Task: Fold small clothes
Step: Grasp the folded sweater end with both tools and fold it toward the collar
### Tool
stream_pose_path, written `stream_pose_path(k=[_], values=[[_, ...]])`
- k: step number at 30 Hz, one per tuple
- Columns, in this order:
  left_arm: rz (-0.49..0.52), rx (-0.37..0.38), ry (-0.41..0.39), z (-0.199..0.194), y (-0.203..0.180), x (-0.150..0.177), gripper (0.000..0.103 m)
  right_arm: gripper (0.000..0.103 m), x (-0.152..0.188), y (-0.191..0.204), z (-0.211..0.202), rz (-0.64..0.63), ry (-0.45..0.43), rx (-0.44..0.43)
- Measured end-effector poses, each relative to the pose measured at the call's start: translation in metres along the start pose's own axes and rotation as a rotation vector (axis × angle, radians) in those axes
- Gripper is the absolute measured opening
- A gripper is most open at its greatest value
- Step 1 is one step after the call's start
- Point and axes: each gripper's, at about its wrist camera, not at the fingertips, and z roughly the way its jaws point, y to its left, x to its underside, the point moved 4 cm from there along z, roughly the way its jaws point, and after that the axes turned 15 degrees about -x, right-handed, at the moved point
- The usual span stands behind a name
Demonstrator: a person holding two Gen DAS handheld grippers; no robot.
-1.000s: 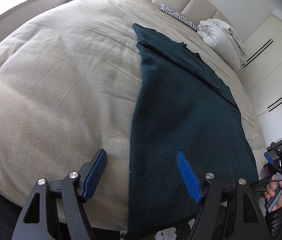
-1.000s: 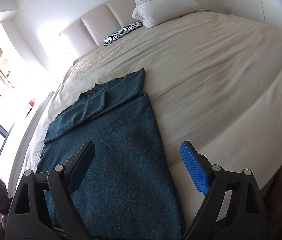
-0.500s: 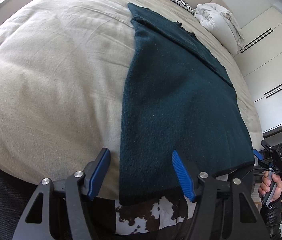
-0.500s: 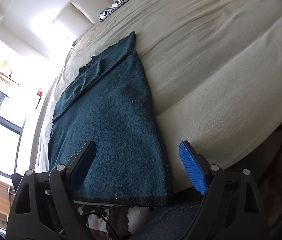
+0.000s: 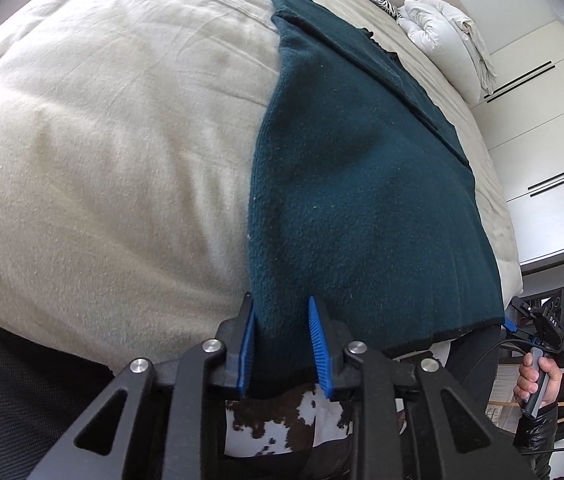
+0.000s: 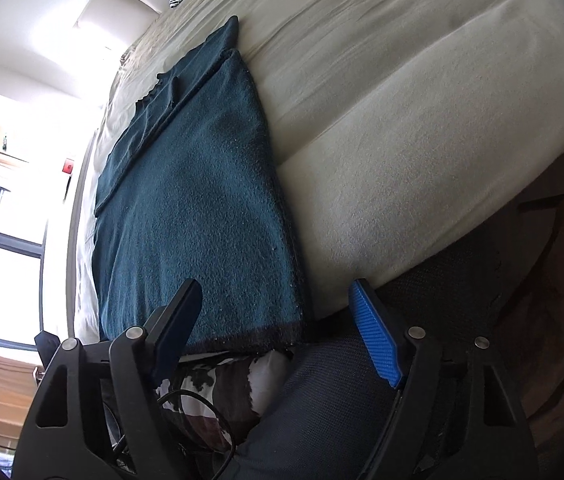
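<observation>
A dark green sweater [image 5: 361, 184] lies flat on the bed [image 5: 102, 140], its sleeves already turned in at the far end and its near hem hanging at the bed's near edge. The step in hand looks like taking hold of the two near hem corners, ready for the next fold.

The left claw [image 5: 282, 344] straddles the near left corner of the hem. Its jaws are closing, with the cloth bunched between the blue pads [image 5: 317, 344], which touch it on both sides, so it seems to be gripping the sweater.

The right claw [image 6: 278, 332] is at the near right corner. Its jaws are closing too, but they stand well apart; the hem corner sits between them and neither pad presses it.

Next, the right claw probably needs to finish pinching its corner. Both hands could then lift the hem together and carry it evenly toward the far end.
</observation>
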Motion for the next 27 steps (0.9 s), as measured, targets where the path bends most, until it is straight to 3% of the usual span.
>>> stream_pose_path(k=[3, 5, 6, 7, 8, 11, 15, 20, 27], values=[[-0.008, 0.01, 0.001, 0.0, 0.001, -0.001, 0.032, 0.061, 0.001, -0.002, 0.005, 0.011, 0.024, -0.007], [-0.001, 0.005, -0.001, 0.0, 0.001, 0.0, 0.03, 0.049, 0.0, -0.004, 0.007, 0.02, 0.029, -0.011], [-0.001, 0.0, -0.005, -0.001, 0.001, 0.0, 0.027, 0.045, 0.001, -0.006, 0.008, 0.027, 0.032, -0.015], [-0.001, -0.001, -0.002, -0.001, 0.001, 0.0, 0.014, 0.033, 0.001, -0.007, 0.009, 0.03, 0.039, -0.016], [-0.001, 0.005, 0.001, -0.002, 0.001, 0.0, 0.008, 0.023, 0.003, -0.009, 0.01, 0.032, 0.044, -0.012], [0.009, 0.015, -0.011, -0.007, -0.001, 0.0, 0.007, 0.008, 0.004, -0.007, 0.01, 0.027, 0.043, -0.03], [0.003, 0.059, -0.026, -0.017, -0.001, -0.004, 0.007, 0.007, -0.002, 0.01, 0.005, -0.005, 0.026, -0.096], [-0.1, 0.205, -0.042, -0.035, 0.009, -0.017, 0.006, 0.007, -0.02, 0.04, -0.007, -0.032, -0.03, -0.229], [-0.152, 0.358, -0.134, -0.069, 0.002, -0.047, 0.006, 0.007, -0.047, 0.065, -0.018, -0.043, -0.118, -0.312]])
